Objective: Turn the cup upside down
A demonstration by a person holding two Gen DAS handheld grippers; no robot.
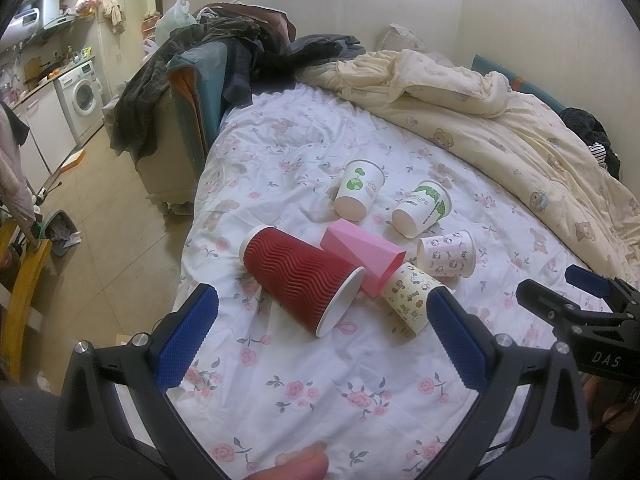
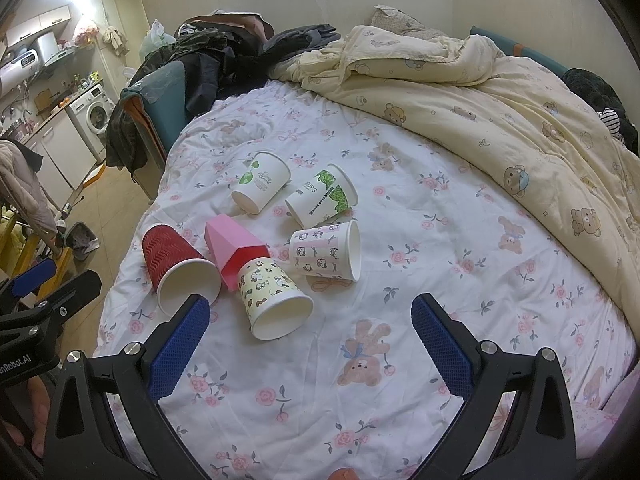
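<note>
Several cups lie on their sides on the floral bed sheet. A red ribbed cup lies nearest the left. A pink faceted cup lies beside it. A yellow cartoon cup lies in front, mouth toward me. A pink cat-print cup and two white cups with green prints lie farther back. My left gripper is open above the sheet, before the red cup. My right gripper is open, before the yellow cup.
A rumpled cream bear-print quilt covers the bed's back and right. Dark clothes pile on a chair at the bed's far left corner. The bed's left edge drops to a tiled floor with a washing machine beyond.
</note>
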